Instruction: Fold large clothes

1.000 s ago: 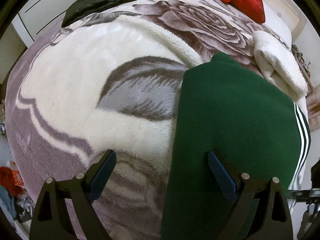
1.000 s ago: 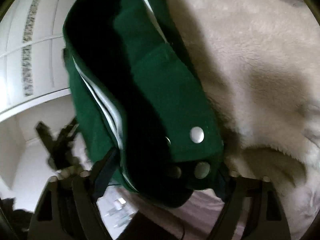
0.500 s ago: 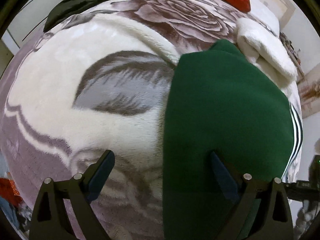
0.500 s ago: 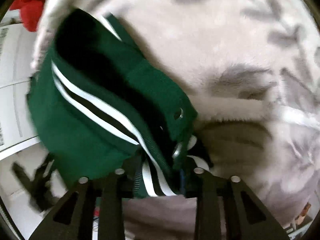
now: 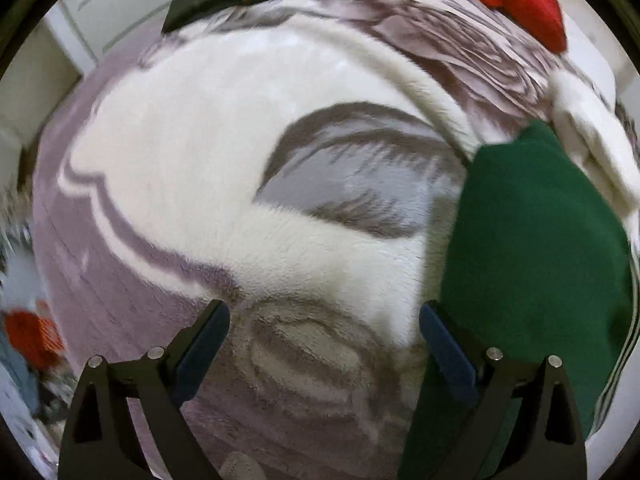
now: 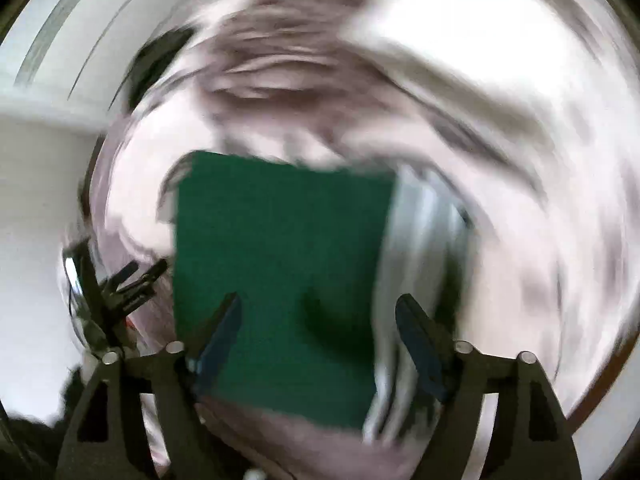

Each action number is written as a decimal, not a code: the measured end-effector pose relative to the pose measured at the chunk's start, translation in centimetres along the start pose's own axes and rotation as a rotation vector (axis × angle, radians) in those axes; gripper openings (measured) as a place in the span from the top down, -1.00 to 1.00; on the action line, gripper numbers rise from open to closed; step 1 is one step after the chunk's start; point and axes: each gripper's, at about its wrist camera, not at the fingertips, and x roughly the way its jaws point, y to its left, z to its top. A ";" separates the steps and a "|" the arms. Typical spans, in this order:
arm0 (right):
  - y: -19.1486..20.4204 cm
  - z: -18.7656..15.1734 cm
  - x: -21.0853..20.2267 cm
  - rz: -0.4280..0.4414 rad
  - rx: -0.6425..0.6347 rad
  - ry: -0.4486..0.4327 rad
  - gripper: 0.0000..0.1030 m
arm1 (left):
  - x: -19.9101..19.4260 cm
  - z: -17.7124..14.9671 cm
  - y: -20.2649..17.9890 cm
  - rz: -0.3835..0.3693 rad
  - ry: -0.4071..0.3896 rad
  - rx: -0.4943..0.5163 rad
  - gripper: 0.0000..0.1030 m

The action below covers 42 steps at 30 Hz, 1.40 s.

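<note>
right wrist: green garment [image 6: 280, 272] below tool [image 6: 318, 320]

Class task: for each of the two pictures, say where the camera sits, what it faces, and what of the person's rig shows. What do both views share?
Left wrist: on the left gripper, facing down at the floral blanket; open jaws show.
Right wrist: on the right gripper, blurred, above the green garment; its jaws, just opened, hold nothing; the left gripper shows.
Shared: garment, blanket.
</note>
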 end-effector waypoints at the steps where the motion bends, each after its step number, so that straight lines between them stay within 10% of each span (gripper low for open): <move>1: 2.3 2.5 1.7 -0.007 -0.084 0.028 -0.57 | 0.4 0.1 0.3 -0.016 0.011 -0.011 -0.91; 10: 11.9 11.1 15.9 -0.122 -0.422 0.430 -0.56 | 5.1 1.3 1.6 -0.138 0.137 -0.034 -0.90; 11: 11.9 10.9 16.3 -0.121 -0.407 0.440 -0.31 | 5.1 1.4 1.6 -0.144 0.142 -0.030 -0.90; 16: 8.9 10.1 16.2 -0.047 -0.071 0.496 0.24 | 5.4 1.7 1.4 -0.170 0.155 -0.009 -0.91; 21: 2.5 9.0 16.2 0.120 0.407 0.504 0.32 | 5.7 2.2 1.1 -0.180 0.172 0.011 -0.91; 29: 8.5 12.8 14.4 -0.035 -0.112 0.518 -0.21 | 5.7 2.6 1.0 -0.203 0.184 0.024 -0.90; 33: 11.5 11.7 16.1 -0.119 -0.330 0.536 -0.21 | 5.2 2.2 1.5 -0.194 0.180 0.022 -0.90; 34: 12.0 11.0 17.1 -0.147 -0.355 0.552 0.09 | 4.9 2.0 1.8 -0.193 0.180 0.023 -0.90; 39: 3.3 11.4 18.2 0.094 0.342 0.534 0.30 | 4.5 2.3 1.8 -0.187 0.182 0.037 -0.91; 42: 1.0 11.0 16.7 0.234 0.430 0.523 0.31 | 3.8 2.7 1.8 -0.177 0.172 0.051 -0.90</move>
